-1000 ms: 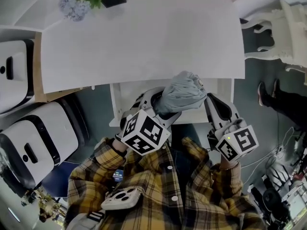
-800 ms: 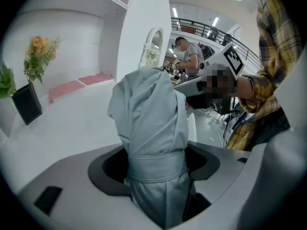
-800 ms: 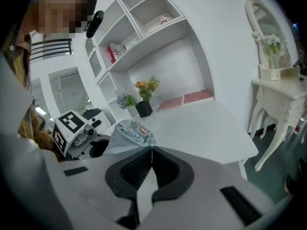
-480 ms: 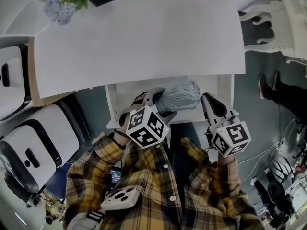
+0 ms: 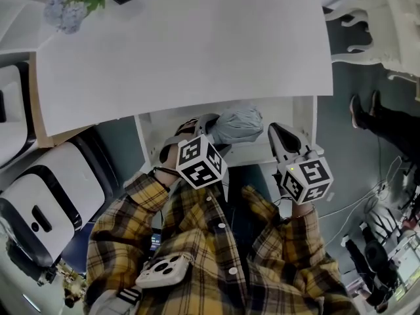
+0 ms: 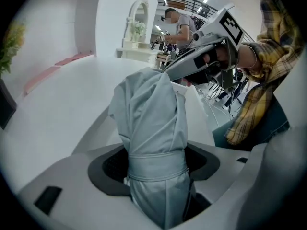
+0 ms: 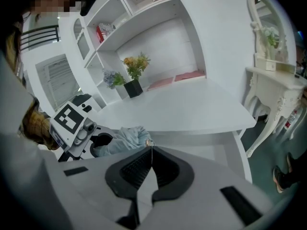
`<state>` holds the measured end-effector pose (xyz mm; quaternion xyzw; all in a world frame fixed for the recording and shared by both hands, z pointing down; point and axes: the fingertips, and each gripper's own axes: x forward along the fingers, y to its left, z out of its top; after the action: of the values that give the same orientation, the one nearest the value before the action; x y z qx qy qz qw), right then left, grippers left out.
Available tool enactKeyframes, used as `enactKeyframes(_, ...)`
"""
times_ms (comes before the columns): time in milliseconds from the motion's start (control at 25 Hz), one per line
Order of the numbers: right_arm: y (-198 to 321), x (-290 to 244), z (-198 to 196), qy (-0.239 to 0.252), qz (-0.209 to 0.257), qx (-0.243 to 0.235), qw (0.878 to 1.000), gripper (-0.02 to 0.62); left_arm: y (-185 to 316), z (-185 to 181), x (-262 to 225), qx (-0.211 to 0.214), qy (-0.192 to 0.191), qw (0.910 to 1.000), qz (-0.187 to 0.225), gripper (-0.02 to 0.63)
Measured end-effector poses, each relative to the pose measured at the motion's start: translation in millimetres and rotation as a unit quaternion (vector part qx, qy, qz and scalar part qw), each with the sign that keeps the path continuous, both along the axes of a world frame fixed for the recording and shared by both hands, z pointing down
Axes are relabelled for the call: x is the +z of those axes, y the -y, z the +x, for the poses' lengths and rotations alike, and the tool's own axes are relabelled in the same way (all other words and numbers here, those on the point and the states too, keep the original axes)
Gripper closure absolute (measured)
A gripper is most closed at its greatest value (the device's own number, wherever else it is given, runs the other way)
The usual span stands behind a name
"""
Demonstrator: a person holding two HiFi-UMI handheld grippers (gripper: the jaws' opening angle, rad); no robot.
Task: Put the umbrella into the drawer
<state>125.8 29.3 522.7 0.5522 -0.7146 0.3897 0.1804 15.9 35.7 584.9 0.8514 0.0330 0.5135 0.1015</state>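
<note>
Since the drawer [image 5: 303, 120] is already pulled out from under the tabletop [image 5: 197, 44] and the folded grey umbrella [image 5: 237, 125] is held over its open box, the task is judged to be well advanced; the umbrella is not yet laid down and released. The umbrella is clamped at its strapped middle by the left tool [image 6: 156, 166], its bunched end jutting beyond the jaws. The right tool [image 7: 151, 152] is seen near the umbrella's right side, jaws pressed together on nothing.
</note>
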Motion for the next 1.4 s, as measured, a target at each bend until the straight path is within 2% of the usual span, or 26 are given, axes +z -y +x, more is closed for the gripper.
enactKeyframes(280,-6,13,-10,0.001,-0.018,-0.013,1.0,0.578,1,-1,26,0.021,0.023,0.9995,0.004,0.281)
enactKeyframes(680,-11,17,-15,0.003,-0.024,-0.019,1.0,0.578,-7,-2,50,0.044,0.036,0.9984,-0.001,0.281)
enactKeyframes(1120,-12,20,-16,0.006,-0.026,-0.017,0.999,0.578,-4,-6,73,0.034,0.06,0.9976,0.011,0.279)
enactKeyframes(1400,-9,22,-18,0.01,-0.027,-0.018,0.999,0.578,-2,-7,76,0.027,0.053,0.9982,0.007,0.279)
